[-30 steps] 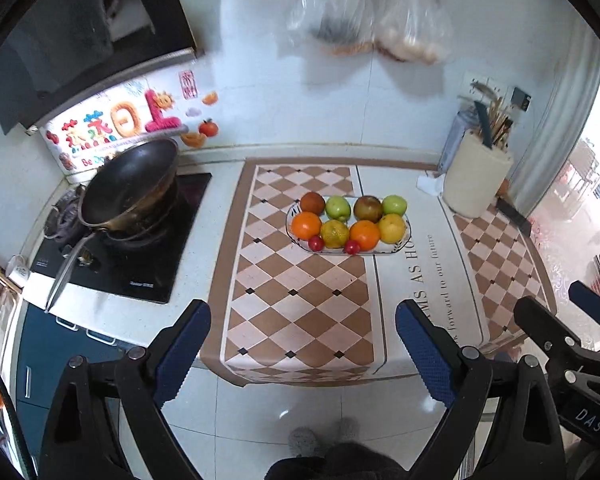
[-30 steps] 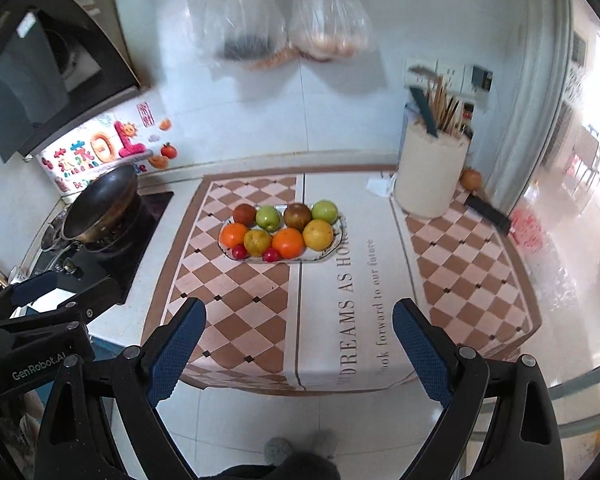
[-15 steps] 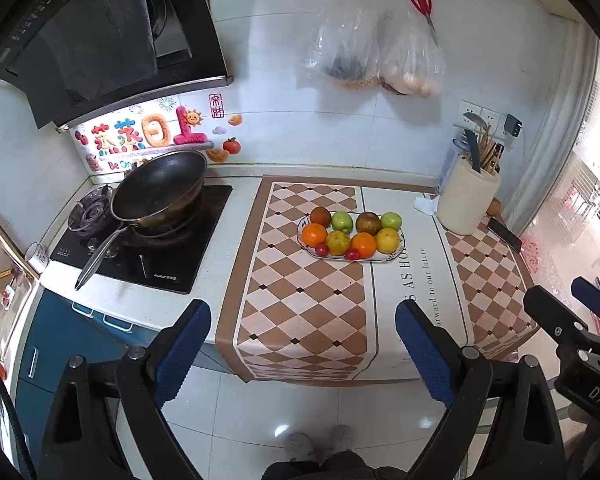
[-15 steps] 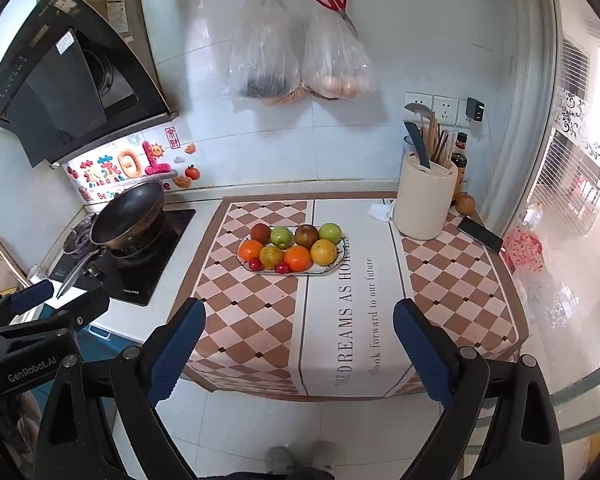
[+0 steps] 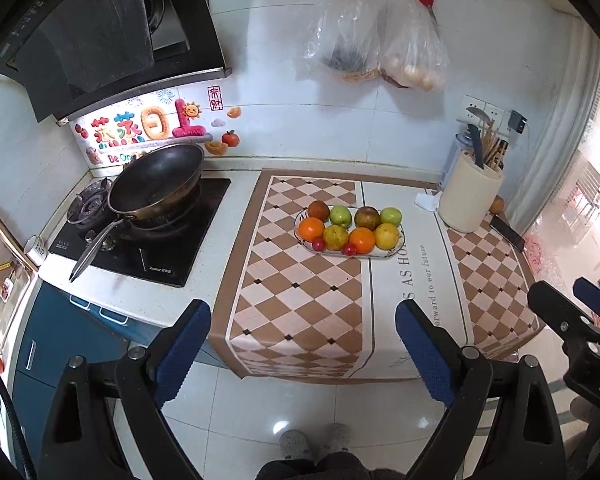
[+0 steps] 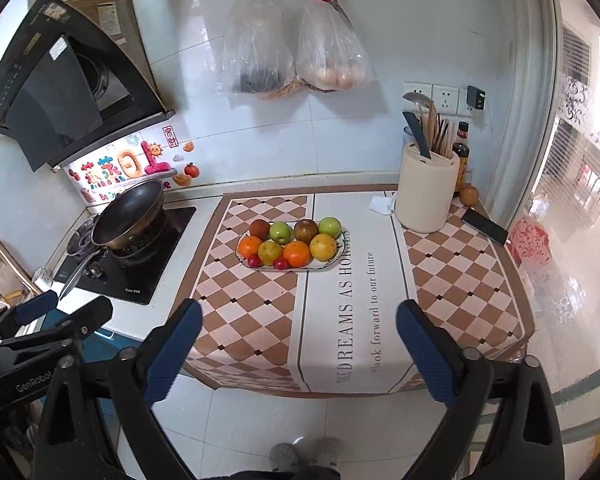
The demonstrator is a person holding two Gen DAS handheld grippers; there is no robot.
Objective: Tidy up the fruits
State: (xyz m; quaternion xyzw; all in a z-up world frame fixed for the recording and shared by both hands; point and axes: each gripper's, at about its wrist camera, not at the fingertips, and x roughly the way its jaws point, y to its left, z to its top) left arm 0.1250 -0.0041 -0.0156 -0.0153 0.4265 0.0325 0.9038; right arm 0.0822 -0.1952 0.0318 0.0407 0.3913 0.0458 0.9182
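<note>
A white oval plate stands on the checkered counter mat, holding oranges, green apples, brown fruits, yellow fruits and two small red ones. My left gripper hangs open over the counter's front edge, well short of the plate, with nothing between its blue pads. My right gripper is beside it on the right, equally far back. Its jaws are opening and nothing is between them. Each gripper shows at the edge of the other's view.
A black wok sits on the stove at the left under a range hood. A cream utensil holder and a phone stand at the right. Plastic bags and red scissors hang on the wall. The person's feet show on the tiled floor.
Both grippers have drawn back and upward from the counter, so the plate looks smaller and farther away. The fruits have not moved.
</note>
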